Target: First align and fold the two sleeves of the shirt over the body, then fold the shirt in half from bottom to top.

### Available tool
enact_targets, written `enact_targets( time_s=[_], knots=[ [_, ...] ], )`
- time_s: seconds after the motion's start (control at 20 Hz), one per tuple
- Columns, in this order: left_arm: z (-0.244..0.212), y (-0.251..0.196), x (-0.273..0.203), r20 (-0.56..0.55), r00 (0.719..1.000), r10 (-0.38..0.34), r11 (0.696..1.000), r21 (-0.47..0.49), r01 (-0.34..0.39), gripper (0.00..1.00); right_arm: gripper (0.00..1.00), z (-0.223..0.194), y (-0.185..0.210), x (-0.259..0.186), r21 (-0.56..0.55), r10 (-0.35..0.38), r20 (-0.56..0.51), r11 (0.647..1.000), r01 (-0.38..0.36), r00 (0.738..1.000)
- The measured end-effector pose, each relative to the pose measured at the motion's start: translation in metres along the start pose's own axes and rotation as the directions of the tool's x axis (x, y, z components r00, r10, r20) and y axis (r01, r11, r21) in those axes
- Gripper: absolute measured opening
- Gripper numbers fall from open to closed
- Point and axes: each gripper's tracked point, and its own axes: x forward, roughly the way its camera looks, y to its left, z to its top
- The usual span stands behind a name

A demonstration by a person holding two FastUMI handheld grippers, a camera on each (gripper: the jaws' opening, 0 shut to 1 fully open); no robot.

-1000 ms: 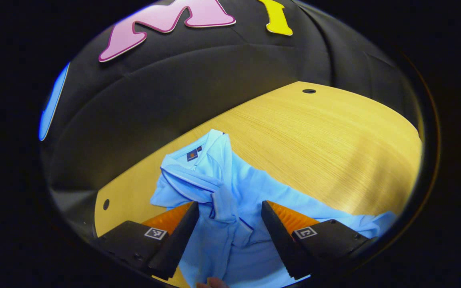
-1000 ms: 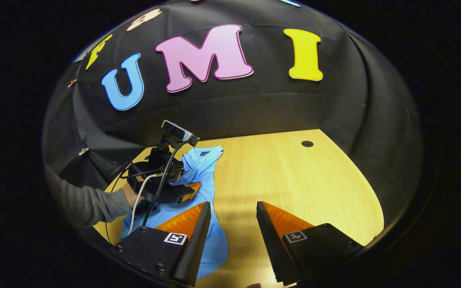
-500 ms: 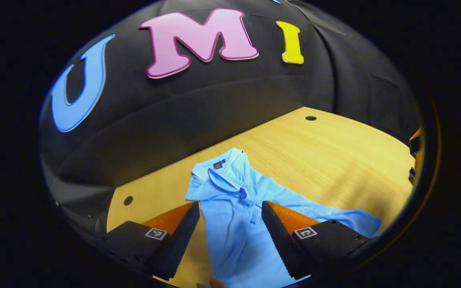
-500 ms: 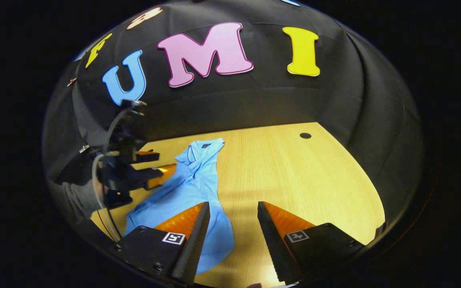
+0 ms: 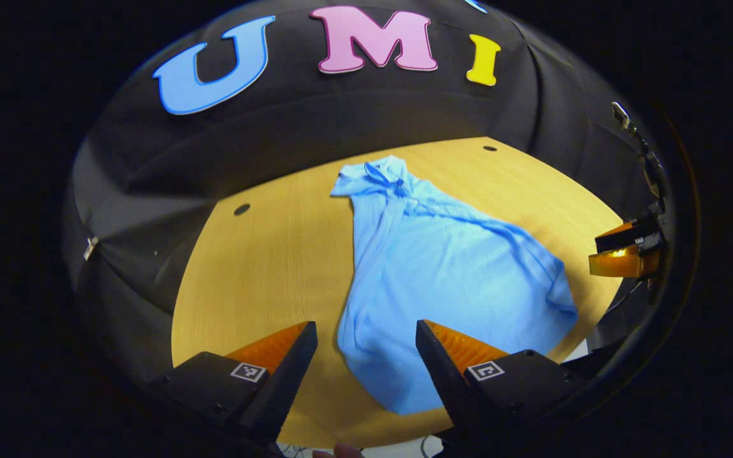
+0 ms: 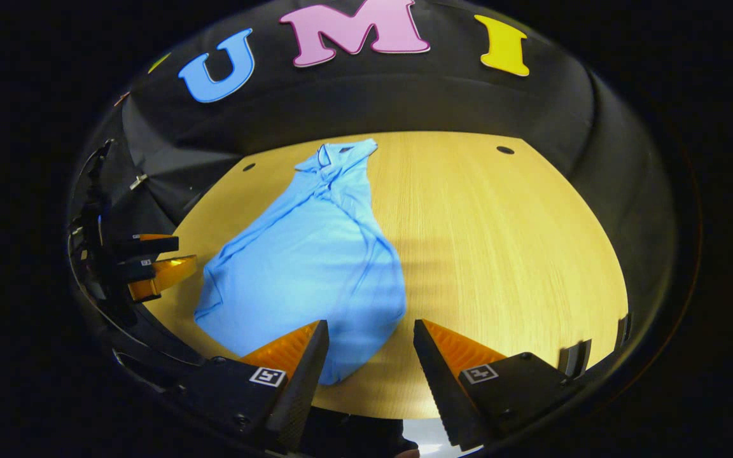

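Observation:
A light blue polo shirt (image 5: 443, 267) (image 6: 306, 261) lies loosely on the wooden table (image 5: 265, 267) (image 6: 500, 254), collar toward the far wall and hem toward the near edge, bunched narrow with creases down its length. My left gripper (image 5: 366, 356) hovers open above the near edge, its fingers straddling the hem without touching it. My right gripper (image 6: 366, 356) is open too, held above the table just right of the hem corner. Each view catches the other gripper at its rim: the right gripper (image 5: 624, 254), the left gripper (image 6: 150, 264).
The table has rounded corners and small round holes (image 6: 504, 150) (image 5: 242, 208) near its far corners. Bare wood spreads to the right of the shirt in the right gripper view. Black cloth walls close in behind and beside the table.
Both grippers have pulled back and up from the shirt toward the near edge. The shirt, earlier right under the left gripper's fingers, now lies released and in full view.

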Motion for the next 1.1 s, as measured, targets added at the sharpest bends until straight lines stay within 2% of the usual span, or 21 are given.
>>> enact_targets(
  time_s=[0.25,0.4,0.6,0.7,1.05,1.1],
  knots=[
    [-0.037,-0.013,0.013,-0.077,0.997,-0.011,0.996,-0.088,0.004,0.99,0.85,-0.033,0.007,0.015,-0.051,-0.028,-0.080,0.998,0.024,0.996],
    [-0.036,-0.020,0.024,-0.090,0.996,-0.018,0.995,-0.097,0.009,0.99,0.86,-0.040,0.005,0.024,-0.063,-0.056,-0.105,0.997,0.049,0.993],
    [-0.052,-0.015,0.033,-0.138,0.990,0.006,0.994,-0.105,-0.021,0.99,0.86,-0.045,0.001,0.036,-0.078,-0.086,-0.114,0.994,0.078,0.990],
    [-0.062,-0.012,0.036,-0.162,0.987,0.017,0.992,-0.117,-0.037,0.99,0.86,-0.048,0.002,0.040,-0.081,-0.088,-0.120,0.994,0.078,0.989],
    [-0.060,-0.023,0.043,-0.157,0.987,-0.033,0.984,-0.179,0.005,0.98,0.87,-0.048,0.003,0.047,-0.123,-0.088,-0.130,0.990,0.072,0.988],
    [-0.059,-0.026,0.045,-0.165,0.986,-0.036,0.984,-0.178,0.006,0.94,0.86,-0.048,0.005,0.046,-0.126,-0.082,-0.127,0.990,0.066,0.988]
  ],
)
